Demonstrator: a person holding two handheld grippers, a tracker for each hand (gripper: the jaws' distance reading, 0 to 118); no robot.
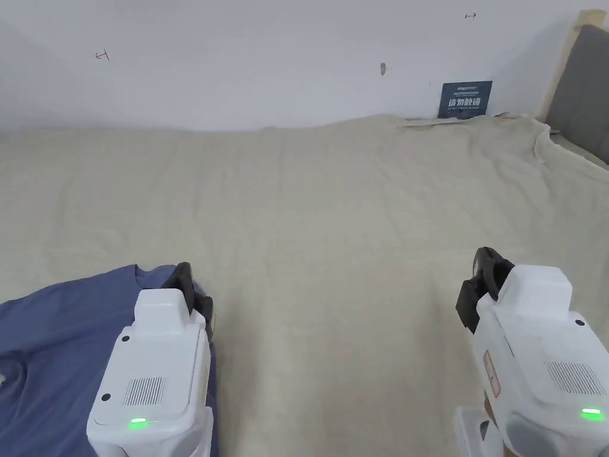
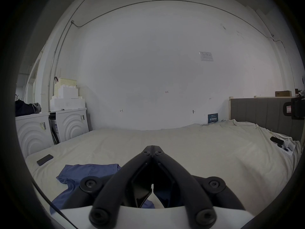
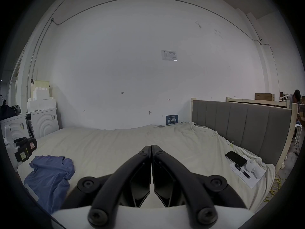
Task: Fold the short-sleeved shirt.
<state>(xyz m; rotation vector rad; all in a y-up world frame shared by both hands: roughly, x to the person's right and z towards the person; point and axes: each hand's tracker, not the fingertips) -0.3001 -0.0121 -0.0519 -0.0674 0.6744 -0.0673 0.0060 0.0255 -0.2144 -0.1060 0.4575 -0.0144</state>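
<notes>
A blue short-sleeved shirt lies crumpled on the cream bed sheet at the near left; it also shows in the left gripper view and the right gripper view. My left gripper hovers over the shirt's right edge, jaws shut with nothing between them. My right gripper hangs above bare sheet at the near right, well away from the shirt, jaws closed and empty.
A dark phone lies on the bed's left corner. Another phone, a pen, paper and a small white object sit near the grey headboard on the right. White appliances stand left of the bed. A wall runs behind.
</notes>
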